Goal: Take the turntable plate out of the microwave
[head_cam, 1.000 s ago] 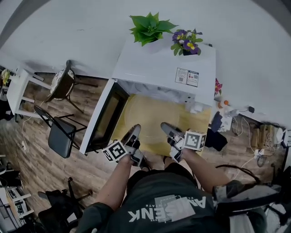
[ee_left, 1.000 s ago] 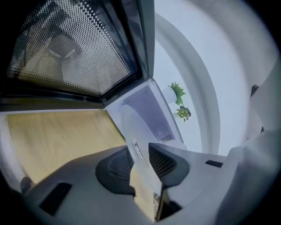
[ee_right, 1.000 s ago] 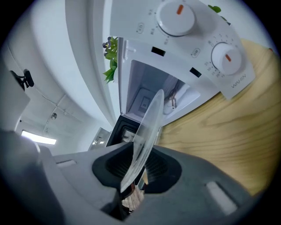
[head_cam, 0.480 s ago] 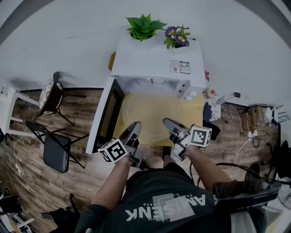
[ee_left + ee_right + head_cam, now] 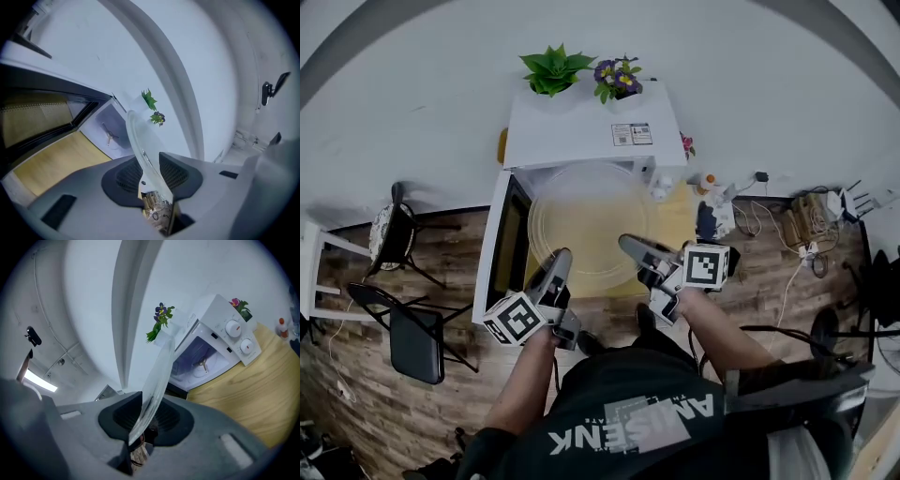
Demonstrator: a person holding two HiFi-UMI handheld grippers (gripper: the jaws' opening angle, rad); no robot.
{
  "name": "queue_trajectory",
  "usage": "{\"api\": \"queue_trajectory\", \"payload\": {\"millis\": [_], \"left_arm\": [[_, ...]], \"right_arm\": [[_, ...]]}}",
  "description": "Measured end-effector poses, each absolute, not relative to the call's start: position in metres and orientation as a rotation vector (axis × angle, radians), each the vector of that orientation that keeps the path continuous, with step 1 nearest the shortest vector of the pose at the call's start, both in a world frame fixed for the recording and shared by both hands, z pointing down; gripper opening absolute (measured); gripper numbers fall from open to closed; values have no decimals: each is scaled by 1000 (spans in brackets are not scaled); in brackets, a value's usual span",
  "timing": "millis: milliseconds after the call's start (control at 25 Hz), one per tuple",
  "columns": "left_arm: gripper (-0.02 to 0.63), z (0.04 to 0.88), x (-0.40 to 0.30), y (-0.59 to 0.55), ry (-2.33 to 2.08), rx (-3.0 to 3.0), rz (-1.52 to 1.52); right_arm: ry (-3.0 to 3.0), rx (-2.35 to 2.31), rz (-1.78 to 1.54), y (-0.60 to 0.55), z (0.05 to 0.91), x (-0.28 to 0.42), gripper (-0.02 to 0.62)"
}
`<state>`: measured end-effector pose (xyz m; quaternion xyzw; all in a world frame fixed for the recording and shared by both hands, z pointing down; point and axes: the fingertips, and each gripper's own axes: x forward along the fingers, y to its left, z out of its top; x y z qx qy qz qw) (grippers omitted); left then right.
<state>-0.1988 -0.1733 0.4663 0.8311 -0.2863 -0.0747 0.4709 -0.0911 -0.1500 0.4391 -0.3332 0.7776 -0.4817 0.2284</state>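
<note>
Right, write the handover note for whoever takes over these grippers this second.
Left gripper: shut on the near-left rim of the turntable plate.
Right gripper: shut on the plate's near-right rim.
Plate: held in the air between both grippers, in front of the microwave, beside its open door and over the wooden table.
Done: the plate is out. The cavity shows only the bare drive hub.
Left: set the plate down, probably on the table. Keep both grips on it until it rests.
</note>
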Motion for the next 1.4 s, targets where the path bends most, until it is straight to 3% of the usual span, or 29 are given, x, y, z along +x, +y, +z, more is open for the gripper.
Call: {"api": "queue_trajectory", "payload": {"millis": [600,1040,1400], "left_arm": [[110,378,-176,-162,-956,2158,-106],[109,365,-161,-153,-893,2096,-200],[109,367,-175,-152,-977,2147,-87]], "right_arm": [[2303,-845,-1252,-150,363,-42,77],[2296,-820,-1293,-147,359,-40,81],[2294,-817,-1304,-144,360,-45,83]]}}
